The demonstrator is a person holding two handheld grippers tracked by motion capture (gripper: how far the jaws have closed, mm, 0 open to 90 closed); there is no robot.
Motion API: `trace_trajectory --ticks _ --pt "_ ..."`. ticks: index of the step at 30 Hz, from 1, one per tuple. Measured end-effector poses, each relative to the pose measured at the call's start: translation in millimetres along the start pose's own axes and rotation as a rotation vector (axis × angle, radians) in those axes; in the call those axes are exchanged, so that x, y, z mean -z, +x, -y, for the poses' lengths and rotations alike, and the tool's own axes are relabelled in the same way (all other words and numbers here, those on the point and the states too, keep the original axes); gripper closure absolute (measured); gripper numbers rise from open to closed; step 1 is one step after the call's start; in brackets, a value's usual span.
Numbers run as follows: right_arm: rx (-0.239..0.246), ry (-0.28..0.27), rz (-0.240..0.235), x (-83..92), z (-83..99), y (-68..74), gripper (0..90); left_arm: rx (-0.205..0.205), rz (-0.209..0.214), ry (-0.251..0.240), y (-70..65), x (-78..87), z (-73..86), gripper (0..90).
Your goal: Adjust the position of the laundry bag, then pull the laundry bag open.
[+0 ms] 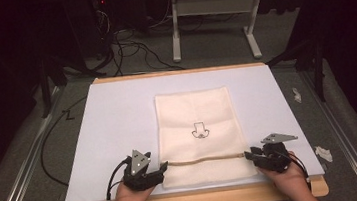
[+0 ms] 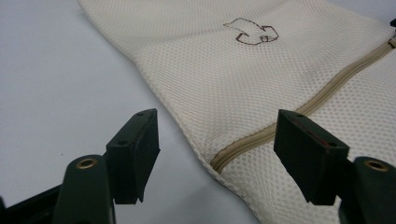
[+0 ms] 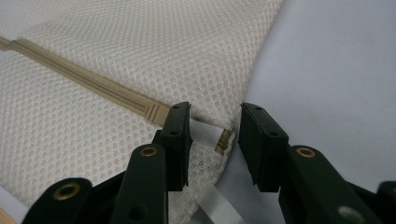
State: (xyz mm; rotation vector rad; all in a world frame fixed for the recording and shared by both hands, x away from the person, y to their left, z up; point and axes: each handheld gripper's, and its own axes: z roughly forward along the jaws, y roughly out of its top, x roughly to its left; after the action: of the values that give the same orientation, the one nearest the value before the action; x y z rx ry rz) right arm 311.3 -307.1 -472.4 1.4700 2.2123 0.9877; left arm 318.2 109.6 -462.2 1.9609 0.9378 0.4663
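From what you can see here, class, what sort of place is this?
Probably a lab or recording workspace, not a home: a mesh zip bag laid on a white-covered board, loose cables on grey carpet, dark curtains around, and a bare desk frame behind.

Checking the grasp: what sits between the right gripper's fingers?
In the right gripper view, the mesh bag's zipper pull and its white tab lie between the open right gripper's fingers.

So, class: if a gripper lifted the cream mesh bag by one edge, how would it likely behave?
The mesh bag lies thin and flat on the white sheet, so it would probably droop limply. Its open weave suggests it is light. A push might wrinkle it rather than slide it whole, with the zip somewhat firmer.
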Motion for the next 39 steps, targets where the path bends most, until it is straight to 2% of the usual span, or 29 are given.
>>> trace_trajectory --ticks 3,8,10,13,16,18,22,25,32,35,36,39 --pt "0.006 -0.001 0.004 -0.2 0.1 0.8 66.3 0.005 0.003 -0.004 -0.3 -2.3 -0.6 30.9" --pt "0.007 0.001 -0.021 -0.9 -0.2 -2.4 66.8 0.011 0.006 -0.031 -0.6 -5.8 -2.9 29.7" --pt "0.012 0.004 -0.029 -1.0 -0.5 -3.3 67.7 0.027 0.007 -0.031 0.2 -7.4 -3.6 29.8" --pt "0.016 0.013 -0.034 -1.5 -1.8 -3.4 71.6 0.030 0.005 -0.025 0.7 -7.6 -3.6 29.8" --pt "0.007 0.016 -0.026 -2.0 -2.6 -3.8 75.5 0.039 -0.003 -0.017 1.2 -6.8 -3.8 29.8" --pt "0.015 0.017 -0.023 -2.0 -2.8 -3.7 76.5 0.056 0.008 -0.006 2.3 -7.0 -3.9 29.7" --pt "0.017 0.018 -0.037 -2.5 -3.6 -3.5 81.1 0.050 0.007 0.018 4.4 -10.2 -3.7 29.0" --pt "0.029 0.022 -0.038 -2.4 -4.0 -3.8 81.5 0.050 0.004 0.018 4.1 -10.4 -4.3 28.9" --pt "0.059 0.017 -0.028 -0.2 -5.7 -0.3 84.7 0.021 0.008 0.018 2.1 -5.6 -6.1 29.0" --pt "0.085 -0.003 -0.034 4.1 -7.6 -0.6 85.0 0.028 0.001 0.010 2.5 -1.1 -7.5 28.7" --pt "0.085 -0.008 -0.035 5.7 -8.0 -0.4 85.0 0.024 -0.006 -0.006 2.2 1.8 -8.4 28.8" --pt "0.086 -0.030 -0.038 7.7 -8.9 -0.5 85.1 0.023 0.002 -0.008 1.5 3.0 -8.2 29.3"
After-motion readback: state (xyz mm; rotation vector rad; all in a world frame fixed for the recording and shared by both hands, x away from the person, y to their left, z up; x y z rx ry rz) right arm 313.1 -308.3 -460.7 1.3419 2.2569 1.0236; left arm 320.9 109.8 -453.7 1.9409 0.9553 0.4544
